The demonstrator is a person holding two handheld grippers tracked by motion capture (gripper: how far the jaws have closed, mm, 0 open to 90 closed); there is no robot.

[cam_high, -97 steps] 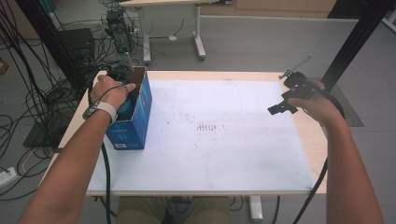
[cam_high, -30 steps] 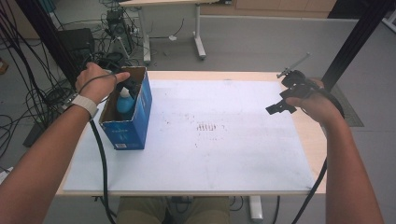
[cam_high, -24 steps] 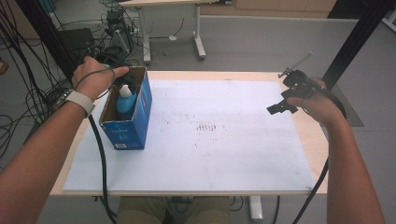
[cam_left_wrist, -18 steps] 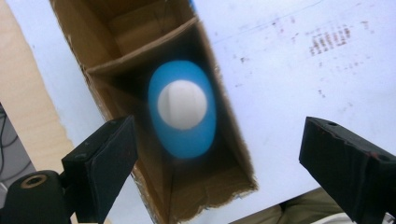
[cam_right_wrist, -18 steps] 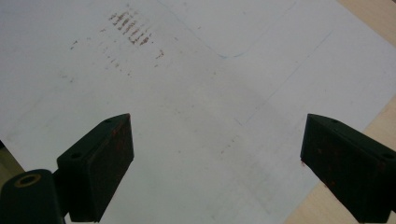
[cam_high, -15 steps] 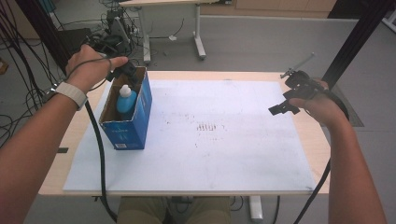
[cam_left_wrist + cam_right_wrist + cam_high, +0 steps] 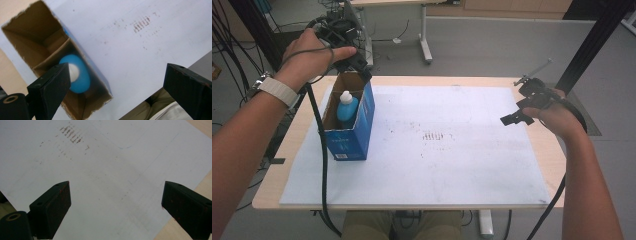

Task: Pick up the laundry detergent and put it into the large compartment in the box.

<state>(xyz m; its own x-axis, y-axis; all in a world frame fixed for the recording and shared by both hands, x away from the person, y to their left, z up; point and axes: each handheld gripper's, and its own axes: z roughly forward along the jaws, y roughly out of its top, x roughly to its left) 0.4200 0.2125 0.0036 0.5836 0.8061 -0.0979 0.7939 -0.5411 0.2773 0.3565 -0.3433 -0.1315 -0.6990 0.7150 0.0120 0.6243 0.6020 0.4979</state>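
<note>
While the left claw (image 7: 357, 62) hangs above the far end of the box (image 7: 349, 122), its jaws stand wide apart with nothing between them, as the left gripper view shows. From that view the box (image 7: 47, 62) is seen from above, open at the top, with a cardboard divider across its inside. A bottle (image 7: 77, 73) with a blue body and a white cap stands upright in the near compartment, partly hidden behind one jaw. In the high view the bottle (image 7: 346, 106) sits in the box's middle, cap up. The box rests on the left part of a white sheet (image 7: 452, 170) that covers most of the table (image 7: 557, 165). A patch of dark marks (image 7: 434, 136) lies near the sheet's middle.

At the right side, the right claw (image 7: 514, 115) is held over the sheet's right edge, well apart from the box. Its jaws are also spread wide and hold nothing; the right gripper view shows bare sheet (image 7: 112, 182) between them. It seems to hover above the sheet, though the height is hard to judge.
</note>
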